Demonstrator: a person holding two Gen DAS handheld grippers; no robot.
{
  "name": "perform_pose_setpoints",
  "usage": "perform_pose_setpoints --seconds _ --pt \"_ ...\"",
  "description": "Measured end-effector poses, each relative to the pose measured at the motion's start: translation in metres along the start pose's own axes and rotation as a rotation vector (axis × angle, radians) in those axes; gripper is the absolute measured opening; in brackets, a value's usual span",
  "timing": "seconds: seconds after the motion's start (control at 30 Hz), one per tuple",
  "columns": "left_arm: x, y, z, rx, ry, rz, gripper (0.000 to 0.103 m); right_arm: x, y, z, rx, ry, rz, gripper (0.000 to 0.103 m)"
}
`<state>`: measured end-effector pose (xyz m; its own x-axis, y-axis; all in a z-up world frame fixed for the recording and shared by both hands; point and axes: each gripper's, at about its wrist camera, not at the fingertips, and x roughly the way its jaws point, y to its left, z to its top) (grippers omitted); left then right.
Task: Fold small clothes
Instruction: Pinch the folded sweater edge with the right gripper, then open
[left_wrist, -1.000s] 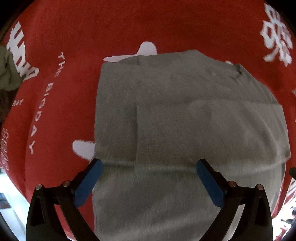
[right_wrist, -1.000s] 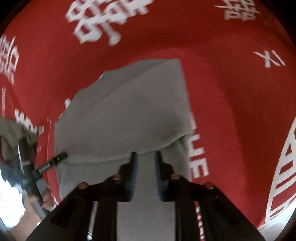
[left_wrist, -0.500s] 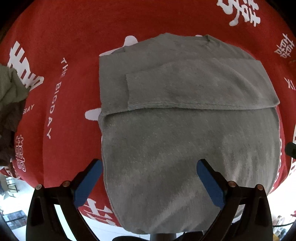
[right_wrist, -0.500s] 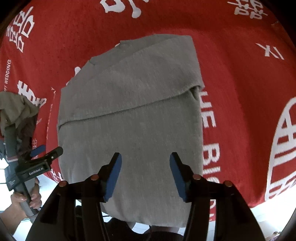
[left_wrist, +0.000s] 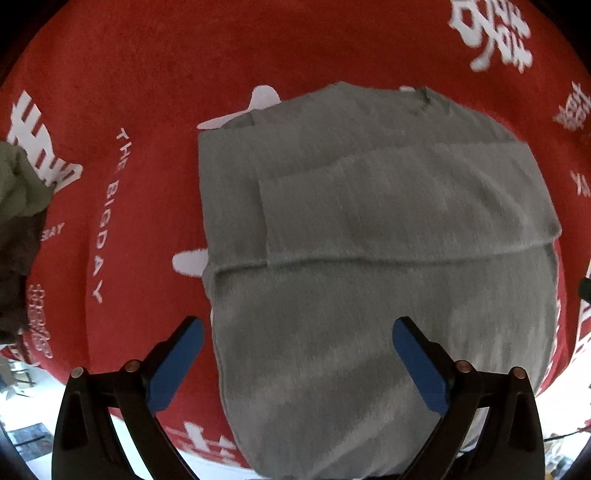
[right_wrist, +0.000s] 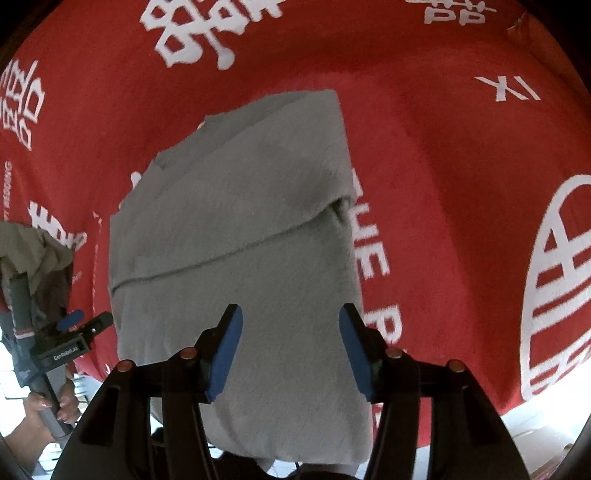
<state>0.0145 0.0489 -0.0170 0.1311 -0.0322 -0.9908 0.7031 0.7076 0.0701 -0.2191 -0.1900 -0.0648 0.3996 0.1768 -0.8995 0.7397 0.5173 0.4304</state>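
Garment (left_wrist: 369, 280), grey and folded, lies on the red cloth (left_wrist: 147, 74) under both released claws (left_wrist: 295, 354) (right_wrist: 290, 343), the right's jaws just opened, nothing gripped.

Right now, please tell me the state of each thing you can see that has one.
Grey knitted garment: folded, top layer doubled over, lying flat, not gripped.
Left gripper: open, holds nothing.
Right gripper: open, holds nothing, above the garment.
Red printed cloth: spread under the garment.
Olive and brown clothes: crumpled, unfolded.
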Motion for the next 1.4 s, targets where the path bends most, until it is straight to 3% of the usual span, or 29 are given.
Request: perform_pose_setpoints --seconds 0.37,0.6,0.7,0.77,0.8,0.83,0.87,0.97,1.0,1.1,1.17,1.27,1.3,1.33,1.4 --pt "0.053 0.084 0.052 -0.162 0.009 -0.221 0.102 0.048 -0.056 0.081 0.164 -0.010 0.155 0.059" --pt "0.082 0.100 0.045 -0.173 0.068 -0.374 0.102 0.066 -0.065 0.084 0.196 0.034 0.279 0.059" --pt "0.084 0.091 0.052 -0.142 0.057 -0.352 0.101 0.065 -0.064 0.085 0.191 0.041 0.283 0.058" --pt "0.082 0.084 0.057 -0.128 0.048 -0.340 0.083 0.066 -0.060 0.085 0.177 0.065 0.267 0.056" --pt "0.081 0.081 0.059 -0.122 0.047 -0.318 0.073 0.067 -0.057 0.086 0.167 0.074 0.247 0.049" --pt "0.081 0.081 0.060 -0.116 0.040 -0.305 0.062 0.068 -0.054 0.089 0.153 0.087 0.228 0.026" --pt "0.081 0.080 0.060 -0.103 0.030 -0.295 0.058 0.067 -0.050 0.090 0.123 0.100 0.202 0.017" --pt "0.080 0.084 0.058 -0.091 0.007 -0.278 0.049 0.063 -0.042 0.091 0.038 0.076 0.131 0.015" --pt "0.080 0.085 0.057 -0.095 0.006 -0.253 0.039 0.067 -0.047 0.091 0.051 0.081 0.114 0.015" --pt "0.078 0.097 0.056 -0.144 0.012 -0.256 0.039 0.071 -0.058 0.089 0.122 0.068 0.143 0.016" --pt "0.070 0.100 0.054 -0.154 0.003 -0.209 0.046 0.068 -0.056 0.087 0.125 0.059 0.129 0.018" --pt "0.060 0.103 0.049 -0.164 -0.002 -0.157 0.057 0.059 -0.049 0.083 0.098 0.053 0.067 0.025" --pt "0.055 0.102 0.046 -0.168 -0.003 -0.138 0.071 0.056 -0.047 0.081 0.093 0.048 0.061 0.026" --pt "0.052 0.102 0.044 -0.168 -0.009 -0.129 0.079 0.052 -0.044 0.080 0.087 0.041 0.050 0.027" --pt "0.043 0.096 0.039 -0.155 -0.013 -0.107 0.079 0.044 -0.036 0.075 0.068 0.025 0.012 0.031"
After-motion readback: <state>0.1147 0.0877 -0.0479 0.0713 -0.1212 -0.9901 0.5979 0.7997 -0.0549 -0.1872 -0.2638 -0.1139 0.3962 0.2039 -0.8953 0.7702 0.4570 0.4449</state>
